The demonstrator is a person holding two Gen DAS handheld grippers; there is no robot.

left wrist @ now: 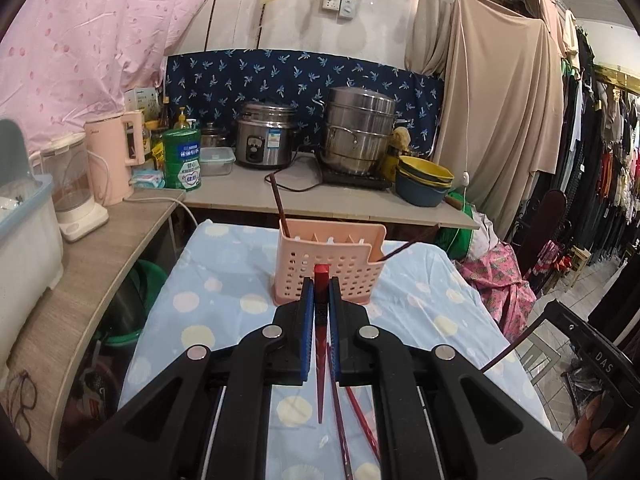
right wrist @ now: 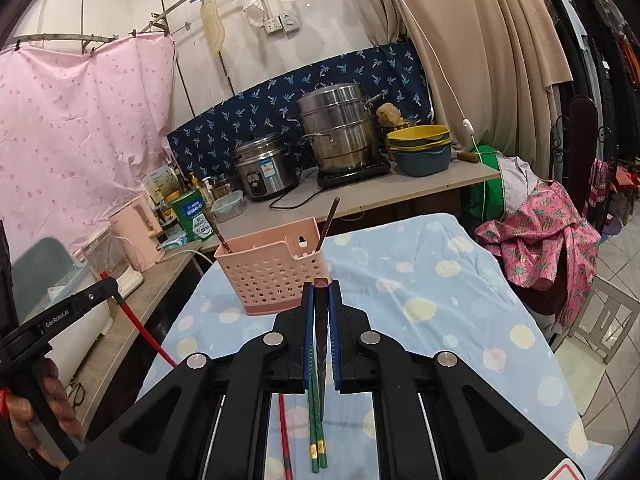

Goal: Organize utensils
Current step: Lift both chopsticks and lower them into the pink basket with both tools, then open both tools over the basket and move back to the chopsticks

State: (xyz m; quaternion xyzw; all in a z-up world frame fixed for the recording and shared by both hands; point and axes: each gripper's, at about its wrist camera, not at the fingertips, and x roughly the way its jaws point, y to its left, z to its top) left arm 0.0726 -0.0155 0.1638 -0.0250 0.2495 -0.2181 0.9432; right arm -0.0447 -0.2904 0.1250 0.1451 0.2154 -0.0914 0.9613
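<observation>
A pink perforated utensil holder (left wrist: 328, 266) stands on the table ahead of both grippers; it also shows in the right wrist view (right wrist: 274, 270). Two dark chopsticks lean in it, one at its left end (left wrist: 278, 204) and one at its right end (left wrist: 404, 249). My left gripper (left wrist: 321, 284) is shut on a red chopstick (left wrist: 321, 344), held above the table and pointing at the holder. My right gripper (right wrist: 321, 286) is shut on a dark chopstick (right wrist: 321, 320). Green chopsticks (right wrist: 316, 432) and a red chopstick (right wrist: 285, 436) lie on the cloth beneath it.
The table wears a light blue dotted cloth (right wrist: 440, 300). Behind it a counter (left wrist: 340, 200) holds a rice cooker (left wrist: 266, 138), a steel steamer pot (left wrist: 358, 130), stacked bowls (left wrist: 424, 180) and bottles. A pink kettle (left wrist: 114, 156) stands on the left shelf. Clothes hang at right.
</observation>
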